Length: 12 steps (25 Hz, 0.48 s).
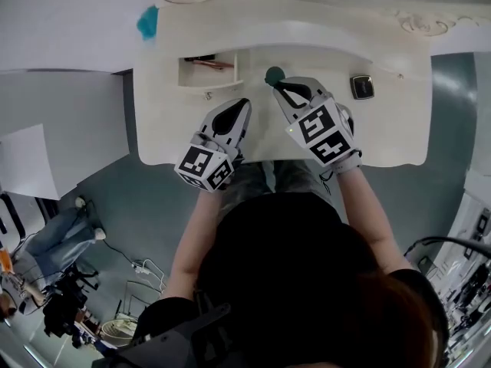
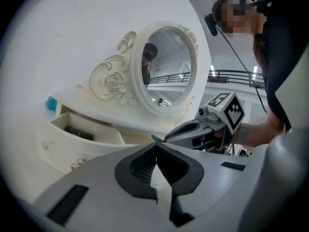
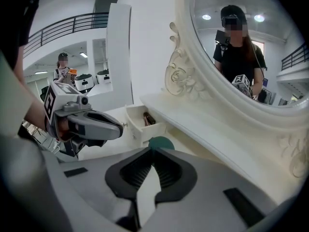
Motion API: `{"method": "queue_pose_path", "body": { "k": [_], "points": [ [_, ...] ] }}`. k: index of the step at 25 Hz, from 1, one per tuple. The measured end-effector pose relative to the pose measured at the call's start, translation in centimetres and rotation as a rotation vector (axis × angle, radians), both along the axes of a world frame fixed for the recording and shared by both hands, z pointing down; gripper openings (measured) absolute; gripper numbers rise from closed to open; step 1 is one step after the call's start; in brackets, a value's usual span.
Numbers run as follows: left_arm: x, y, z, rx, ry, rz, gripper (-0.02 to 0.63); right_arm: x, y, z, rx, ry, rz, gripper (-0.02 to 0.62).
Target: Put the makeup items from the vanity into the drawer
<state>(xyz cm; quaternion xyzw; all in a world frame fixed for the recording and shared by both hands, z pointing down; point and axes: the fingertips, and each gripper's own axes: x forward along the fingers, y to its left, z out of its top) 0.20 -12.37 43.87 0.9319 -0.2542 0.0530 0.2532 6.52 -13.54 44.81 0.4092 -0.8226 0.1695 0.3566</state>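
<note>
A thin teal round item [image 1: 273, 73] sits at the tips of my right gripper [image 1: 278, 85], over the white vanity top [image 1: 383, 129]. In the right gripper view the jaws [image 3: 153, 150] are closed, with the teal item [image 3: 161, 142] at their tips. The drawer [image 1: 209, 83] stands open to the left, with a dark brown makeup item [image 1: 209, 63] inside. My left gripper [image 1: 242, 102] hovers shut and empty just right of the drawer, and its jaws [image 2: 156, 149] meet at the tips. A dark square compact [image 1: 362, 87] lies on the vanity to the right.
An ornate oval mirror [image 2: 166, 66] rises behind the vanity on a raised shelf [image 1: 307, 21]. A small teal thing [image 1: 147, 21] rests at the shelf's left end. The person's legs are at the vanity's front edge. A white table [image 1: 61, 21] adjoins on the left.
</note>
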Motion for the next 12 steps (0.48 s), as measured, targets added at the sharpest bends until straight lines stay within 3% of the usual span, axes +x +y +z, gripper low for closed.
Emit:
{"method": "queue_pose_path", "body": {
  "k": [12],
  "points": [
    [-7.9, -2.5, 0.1, 0.007, 0.004, -0.091, 0.014, -8.5, -3.5, -0.2, 0.003, -0.015, -0.103, 0.035]
  ]
}}
